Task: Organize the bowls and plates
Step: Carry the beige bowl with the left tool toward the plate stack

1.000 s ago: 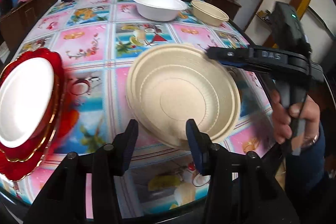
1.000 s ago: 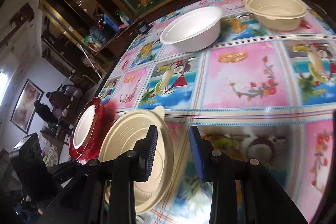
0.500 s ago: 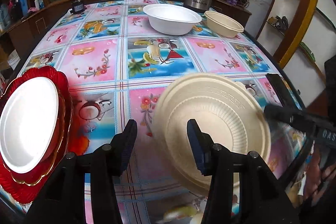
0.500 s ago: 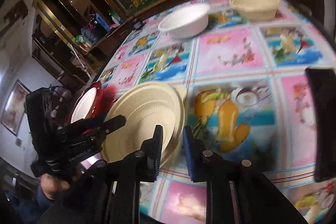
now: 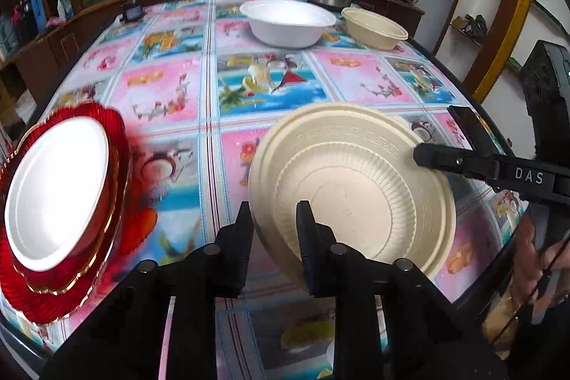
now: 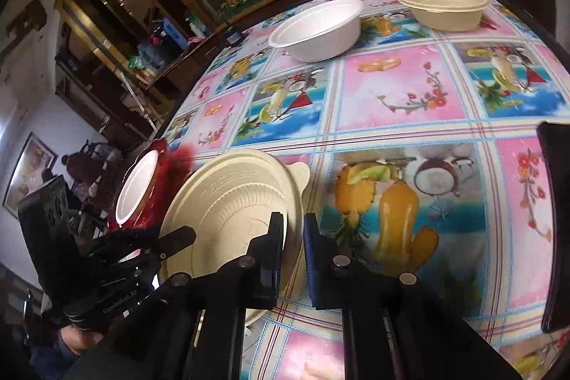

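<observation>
change: left gripper (image 5: 274, 223) had closed from wide open onto near rim of beige plate (image 5: 356, 187) | right gripper (image 6: 294, 237) kept pinching far rim | plate tilted off tablecloth (image 5: 178, 88) between both | next, likely: hand-over toward red plate stack (image 5: 57, 202), left of left fingers
</observation>
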`<act>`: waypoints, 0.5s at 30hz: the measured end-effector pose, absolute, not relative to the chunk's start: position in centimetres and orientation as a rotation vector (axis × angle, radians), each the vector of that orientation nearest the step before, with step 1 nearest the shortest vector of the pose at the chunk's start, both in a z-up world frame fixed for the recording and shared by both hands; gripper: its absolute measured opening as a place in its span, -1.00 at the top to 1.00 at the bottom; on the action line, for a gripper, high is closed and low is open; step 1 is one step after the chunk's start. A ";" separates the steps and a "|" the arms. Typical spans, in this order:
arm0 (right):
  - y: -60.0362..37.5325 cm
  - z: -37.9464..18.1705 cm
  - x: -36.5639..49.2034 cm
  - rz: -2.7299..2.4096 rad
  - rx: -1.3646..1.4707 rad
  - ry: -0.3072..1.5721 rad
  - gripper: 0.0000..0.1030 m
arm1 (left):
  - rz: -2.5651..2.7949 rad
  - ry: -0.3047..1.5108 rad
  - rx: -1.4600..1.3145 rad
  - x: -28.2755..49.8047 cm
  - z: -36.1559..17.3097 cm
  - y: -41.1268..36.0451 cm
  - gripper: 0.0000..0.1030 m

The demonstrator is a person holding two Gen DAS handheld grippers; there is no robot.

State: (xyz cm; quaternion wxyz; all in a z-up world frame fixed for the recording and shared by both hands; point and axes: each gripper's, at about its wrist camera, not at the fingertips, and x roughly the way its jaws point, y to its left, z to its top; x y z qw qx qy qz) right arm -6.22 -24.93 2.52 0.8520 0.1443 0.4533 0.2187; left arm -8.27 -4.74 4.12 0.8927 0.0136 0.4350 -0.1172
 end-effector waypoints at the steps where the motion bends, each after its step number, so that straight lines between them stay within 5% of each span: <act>1: -25.0 2.6 -6.4 0.451 0.308 0.951 0.79 | -0.232 0.884 0.050 -8.3 4.4 -5.0 0.61; 15: -24.9 3.3 -6.6 0.449 0.353 0.919 0.81 | -0.141 0.765 0.138 -8.0 5.7 -5.6 0.61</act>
